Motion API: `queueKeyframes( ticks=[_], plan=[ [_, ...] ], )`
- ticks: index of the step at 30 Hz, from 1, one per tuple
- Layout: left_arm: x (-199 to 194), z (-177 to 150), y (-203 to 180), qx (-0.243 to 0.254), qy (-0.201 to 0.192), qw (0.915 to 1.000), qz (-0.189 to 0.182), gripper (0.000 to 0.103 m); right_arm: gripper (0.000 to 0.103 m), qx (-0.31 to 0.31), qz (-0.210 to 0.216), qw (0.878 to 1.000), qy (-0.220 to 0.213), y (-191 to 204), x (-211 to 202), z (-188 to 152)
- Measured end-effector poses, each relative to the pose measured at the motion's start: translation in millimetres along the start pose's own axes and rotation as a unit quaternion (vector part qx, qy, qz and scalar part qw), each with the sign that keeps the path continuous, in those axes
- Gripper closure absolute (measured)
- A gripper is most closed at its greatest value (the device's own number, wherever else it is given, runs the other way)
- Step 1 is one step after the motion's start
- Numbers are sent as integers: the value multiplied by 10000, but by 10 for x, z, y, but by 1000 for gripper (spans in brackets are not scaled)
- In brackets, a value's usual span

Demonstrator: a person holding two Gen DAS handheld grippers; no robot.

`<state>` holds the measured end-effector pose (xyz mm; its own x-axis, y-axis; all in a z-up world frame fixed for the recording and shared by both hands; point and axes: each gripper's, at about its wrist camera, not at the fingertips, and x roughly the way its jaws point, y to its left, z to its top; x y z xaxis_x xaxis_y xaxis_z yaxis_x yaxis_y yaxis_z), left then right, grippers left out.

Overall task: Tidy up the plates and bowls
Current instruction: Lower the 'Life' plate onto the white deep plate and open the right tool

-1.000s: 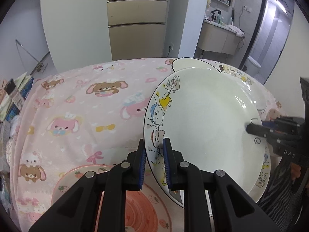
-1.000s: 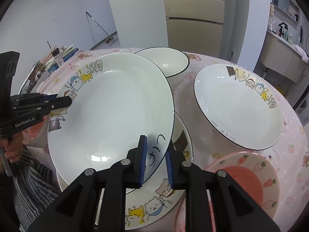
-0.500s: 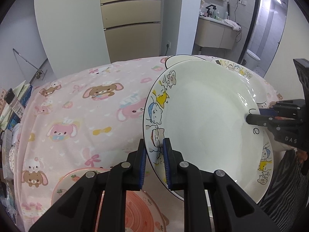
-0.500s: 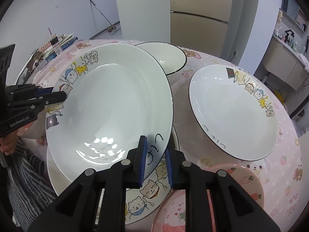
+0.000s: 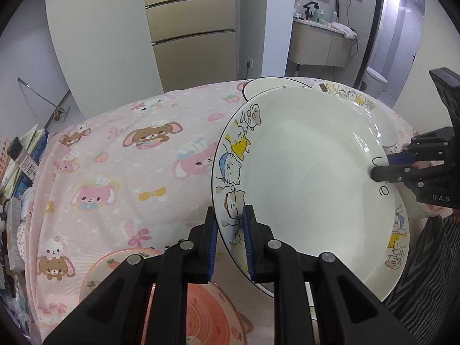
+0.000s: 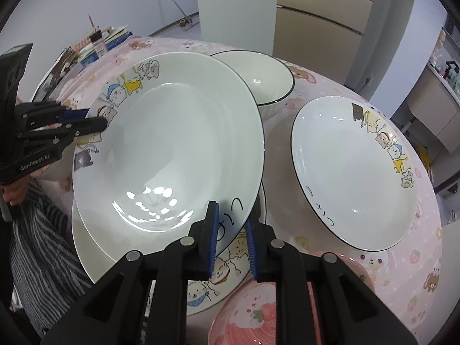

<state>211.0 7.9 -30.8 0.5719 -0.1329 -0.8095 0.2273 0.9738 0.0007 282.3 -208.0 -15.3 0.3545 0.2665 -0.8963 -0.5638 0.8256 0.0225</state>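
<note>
We pinch the white cat-print plate (image 6: 172, 149) by opposite rim edges, left gripper (image 5: 230, 241) and right gripper (image 6: 231, 240) both clamped on it, tilted above a matching plate (image 6: 218, 281). Beyond: white bowl (image 6: 267, 77), third cat plate (image 6: 353, 172), pink cartoon tablecloth (image 5: 115, 155), beige cabinet (image 5: 195, 34).

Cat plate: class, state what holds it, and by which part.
Both grippers hold the cat plate by its rim, on opposite edges: the left gripper at the cat drawings, the right gripper at the handwritten marks. It is raised and tilted above another plate.
</note>
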Motion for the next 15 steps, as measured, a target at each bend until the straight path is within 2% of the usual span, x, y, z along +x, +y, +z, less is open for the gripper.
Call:
queueKeyframes(
  ticks=[4,10,15],
  plan=[
    [5,17,-37,60,38,10000,40,85,84,-209,-154,9996,107,56,-12,-15],
    [3,38,-136,317,86,9993,153,84,78,-725,-856,9933,259,262,-26,-63],
    [9,12,-139,359,143,9992,101,84,75,-1025,-1146,9875,337,351,-52,-85]
  ],
)
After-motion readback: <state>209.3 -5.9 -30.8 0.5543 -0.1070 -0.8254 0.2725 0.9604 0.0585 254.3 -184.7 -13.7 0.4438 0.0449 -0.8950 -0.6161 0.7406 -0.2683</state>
